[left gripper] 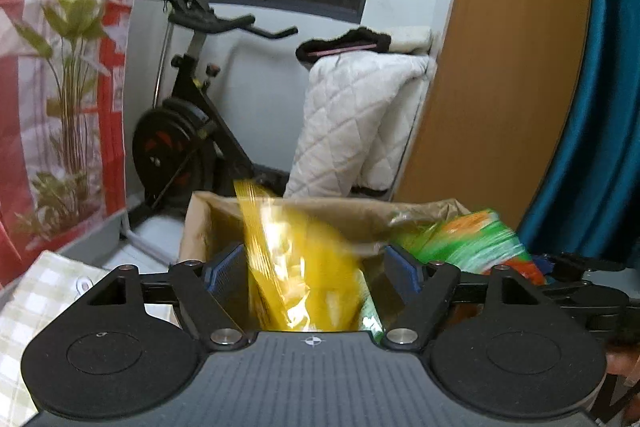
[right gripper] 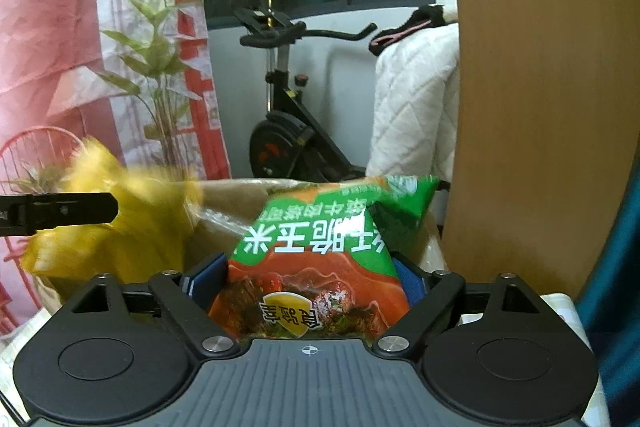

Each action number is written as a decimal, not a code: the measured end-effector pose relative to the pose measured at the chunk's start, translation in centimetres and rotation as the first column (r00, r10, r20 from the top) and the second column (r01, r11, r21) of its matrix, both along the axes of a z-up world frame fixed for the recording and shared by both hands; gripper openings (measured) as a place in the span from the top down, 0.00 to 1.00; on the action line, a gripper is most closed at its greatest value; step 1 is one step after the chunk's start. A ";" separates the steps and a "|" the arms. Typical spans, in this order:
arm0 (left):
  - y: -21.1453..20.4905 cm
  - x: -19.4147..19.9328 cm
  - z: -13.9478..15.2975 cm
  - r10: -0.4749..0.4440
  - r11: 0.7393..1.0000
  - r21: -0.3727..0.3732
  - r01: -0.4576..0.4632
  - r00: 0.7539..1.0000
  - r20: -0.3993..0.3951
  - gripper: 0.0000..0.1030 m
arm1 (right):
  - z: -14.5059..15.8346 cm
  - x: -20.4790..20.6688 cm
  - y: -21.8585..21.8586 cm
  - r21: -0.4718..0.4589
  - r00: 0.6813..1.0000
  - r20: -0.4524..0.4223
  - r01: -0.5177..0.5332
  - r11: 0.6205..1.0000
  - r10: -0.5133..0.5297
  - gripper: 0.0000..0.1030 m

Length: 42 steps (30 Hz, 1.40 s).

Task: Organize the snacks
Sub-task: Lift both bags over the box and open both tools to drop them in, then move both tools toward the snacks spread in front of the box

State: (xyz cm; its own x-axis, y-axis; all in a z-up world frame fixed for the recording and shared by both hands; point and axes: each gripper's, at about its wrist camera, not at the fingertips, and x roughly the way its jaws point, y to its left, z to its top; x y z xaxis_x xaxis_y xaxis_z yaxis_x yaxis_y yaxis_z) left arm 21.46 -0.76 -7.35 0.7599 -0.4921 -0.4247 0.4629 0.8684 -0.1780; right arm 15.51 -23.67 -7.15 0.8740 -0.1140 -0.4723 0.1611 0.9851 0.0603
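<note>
Two snack bags in play, both over the cardboard box point(left gripper: 200, 223) that sits ahead of me on the checked tablecloth point(left gripper: 36, 291). Box is the biggest item: brown, open top, flaps up.

Right gripper point(right gripper: 310, 277) has the green and red bag point(right gripper: 316, 259), print upside down to my camera, jaws partly closed with both pads against its sides. It's puffed with air, so I judge it light, soft, crinkly and slippery; squeeze too hard and the contents likely crush. Best hold is the flat sealed edge or a low pinch across the body.

Left gripper point(left gripper: 312, 267) has the yellow bag point(left gripper: 296, 267) between its jaws, which stand fairly wide. Bag is motion-blurred, glossy, thin film. I can't tell if it's really clamped or slipping free into the box. Same handling call: light and limp.
</note>
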 end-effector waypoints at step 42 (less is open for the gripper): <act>9.5 -13.2 -5.5 0.201 0.979 0.056 -0.197 0.976 -0.079 0.23 | -6.7 -16.1 2.9 0.109 0.998 -0.017 0.058 0.992 -0.057 0.05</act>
